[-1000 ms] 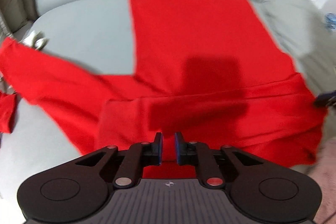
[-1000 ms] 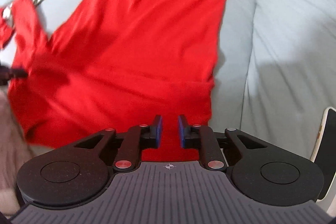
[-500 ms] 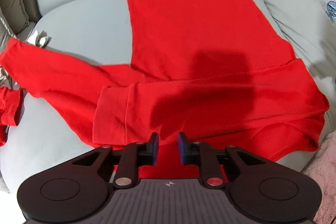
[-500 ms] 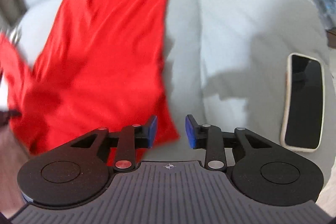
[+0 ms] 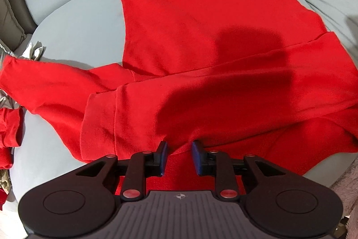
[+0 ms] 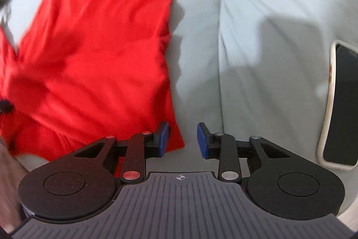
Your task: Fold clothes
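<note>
A red long-sleeved top (image 5: 201,26) lies flat on a grey sofa seat (image 5: 78,21). One sleeve (image 5: 223,104) is folded across its lower part. The other sleeve (image 5: 44,86) trails out to the left. My left gripper (image 5: 178,157) hangs over the top's near edge. Its jaws are opening, and only cloth shows below the gap, none of it pinched. My right gripper (image 6: 181,140) points down at the top's (image 6: 100,48) right corner. Its jaws are closing, with the corner tip beside the left pad (image 6: 164,137) and grey cover below the gap.
A phone (image 6: 340,104) in a pale case lies on the grey cushion (image 6: 257,37) to the right. Another red cloth (image 5: 9,133) sits at the seat's left end. A pinkish fluffy rug (image 5: 349,183) shows at the lower right.
Both grippers' jaws stand wider than a second ago. The right gripper slid rightward off the top to its right edge, bringing the phone into view. The left gripper came closer to the cloth.
</note>
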Tool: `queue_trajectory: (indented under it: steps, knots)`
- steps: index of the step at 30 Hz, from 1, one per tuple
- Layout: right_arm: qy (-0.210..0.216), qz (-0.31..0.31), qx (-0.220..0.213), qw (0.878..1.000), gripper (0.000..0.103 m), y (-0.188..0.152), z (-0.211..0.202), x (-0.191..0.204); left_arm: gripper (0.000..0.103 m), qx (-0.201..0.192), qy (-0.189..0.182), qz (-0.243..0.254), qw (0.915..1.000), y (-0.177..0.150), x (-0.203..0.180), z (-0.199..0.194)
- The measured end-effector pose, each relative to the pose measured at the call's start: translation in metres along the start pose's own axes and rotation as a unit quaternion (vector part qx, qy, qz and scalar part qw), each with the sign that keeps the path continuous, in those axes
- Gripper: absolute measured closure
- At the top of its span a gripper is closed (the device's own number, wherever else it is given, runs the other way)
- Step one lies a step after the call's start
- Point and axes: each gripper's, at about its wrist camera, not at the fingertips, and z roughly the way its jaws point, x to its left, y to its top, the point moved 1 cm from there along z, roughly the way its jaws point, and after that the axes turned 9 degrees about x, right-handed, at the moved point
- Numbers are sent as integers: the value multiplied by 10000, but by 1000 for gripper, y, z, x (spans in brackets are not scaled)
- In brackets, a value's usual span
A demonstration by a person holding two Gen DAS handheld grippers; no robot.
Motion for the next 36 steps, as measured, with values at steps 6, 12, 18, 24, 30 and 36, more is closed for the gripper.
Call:
queue_trajectory:
  steps: [6,12,18,24,30,36]
  knots:
    - [-134,165,342,9992,84,12,9,11,78,21,-50,-26,10000,-1,4,1]
    - [703,1289,359,9885,100,-11,5,-27,77,-19,-256,-282,9993,-2,15,5]
    - [1357,1846,757,9704,72,-41,13,-45,77,-32,-331,-333,9989,-2,16,7]
    - [680,1128,447,9903,58,-34,-22,-32,77,-68,-354,-297,9989,-4,17,7]
    - [405,762,285,9959,60,-31,-36,-36,77,-54,-329,-263,9991,-3,16,8]
    - [736,1133,-232,9906,69,-45,-46,-82,77,-31,-242,-199,9995,-1,13,10]
